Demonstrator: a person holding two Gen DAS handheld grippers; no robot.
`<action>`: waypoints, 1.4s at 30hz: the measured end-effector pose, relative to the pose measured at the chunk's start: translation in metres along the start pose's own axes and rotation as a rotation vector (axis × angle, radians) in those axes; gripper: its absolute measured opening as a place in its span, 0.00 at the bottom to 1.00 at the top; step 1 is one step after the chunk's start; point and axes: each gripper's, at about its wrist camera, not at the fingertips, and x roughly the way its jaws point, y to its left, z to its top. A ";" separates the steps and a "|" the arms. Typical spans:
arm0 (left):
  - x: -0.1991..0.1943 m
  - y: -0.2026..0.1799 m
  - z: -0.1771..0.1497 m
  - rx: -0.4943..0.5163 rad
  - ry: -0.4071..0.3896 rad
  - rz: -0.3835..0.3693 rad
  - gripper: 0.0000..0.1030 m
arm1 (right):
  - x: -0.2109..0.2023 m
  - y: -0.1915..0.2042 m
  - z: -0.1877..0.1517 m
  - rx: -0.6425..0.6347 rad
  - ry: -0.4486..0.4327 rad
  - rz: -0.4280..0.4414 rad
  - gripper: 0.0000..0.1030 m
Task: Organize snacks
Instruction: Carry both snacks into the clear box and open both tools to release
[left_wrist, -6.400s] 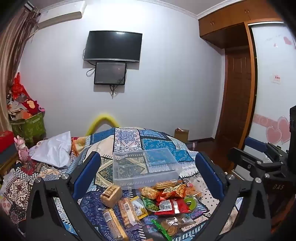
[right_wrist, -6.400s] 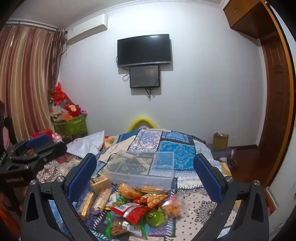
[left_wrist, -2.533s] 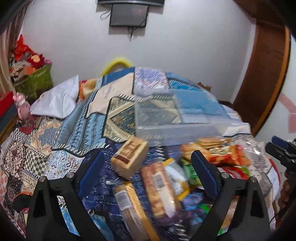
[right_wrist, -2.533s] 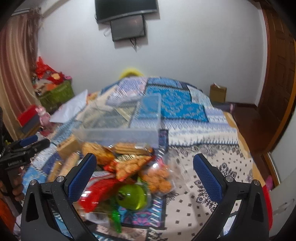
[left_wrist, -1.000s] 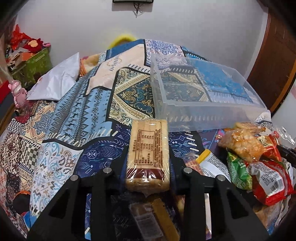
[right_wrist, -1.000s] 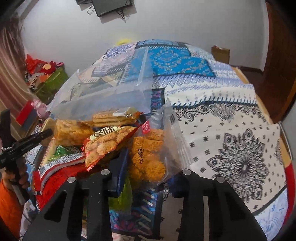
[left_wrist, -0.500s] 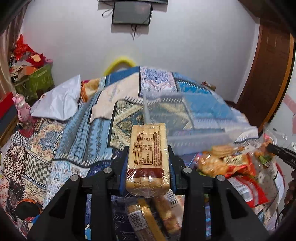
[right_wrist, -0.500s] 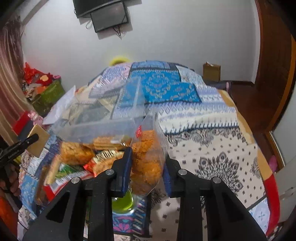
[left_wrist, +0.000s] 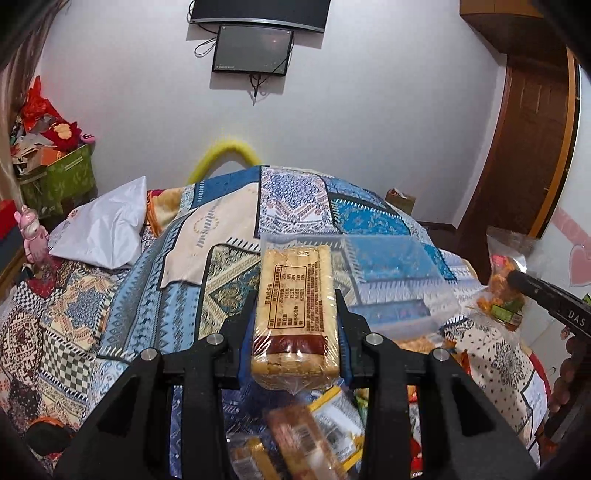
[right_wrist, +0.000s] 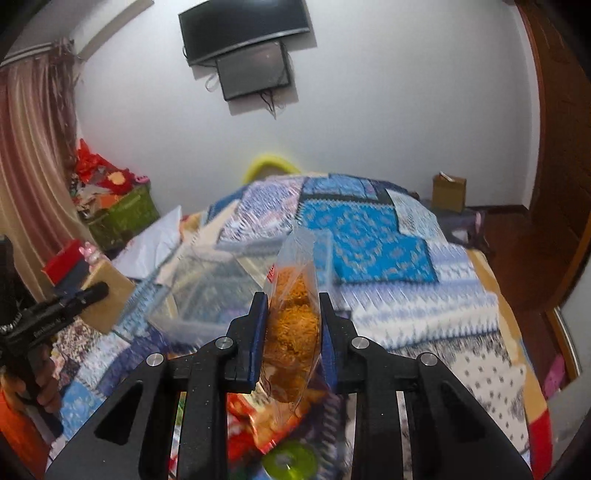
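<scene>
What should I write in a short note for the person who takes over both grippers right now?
Left gripper: shut on a wrapped biscuit pack, held above the bed.
Right gripper: shut on a clear bag of orange snacks, also held up off the pile.
Clear plastic box: on the patterned blanket beyond both grippers; nothing can be seen in it yet.
Other snacks: in a pile on the blanket at the near side of the box.
Done: two packs picked up.
Left: probably put both into the box, then move the pile.

Black hand-held gripper (left_wrist: 295, 325), blue pads (right_wrist: 257, 332)
</scene>
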 end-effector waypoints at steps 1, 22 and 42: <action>0.003 -0.001 0.003 0.002 -0.002 -0.003 0.35 | 0.002 0.001 0.003 -0.001 -0.002 0.005 0.23; 0.110 -0.020 0.018 0.029 0.137 0.013 0.35 | 0.099 0.008 0.022 0.022 0.144 0.047 0.23; 0.167 -0.026 0.000 0.053 0.297 0.049 0.36 | 0.142 0.009 0.005 -0.058 0.334 0.005 0.26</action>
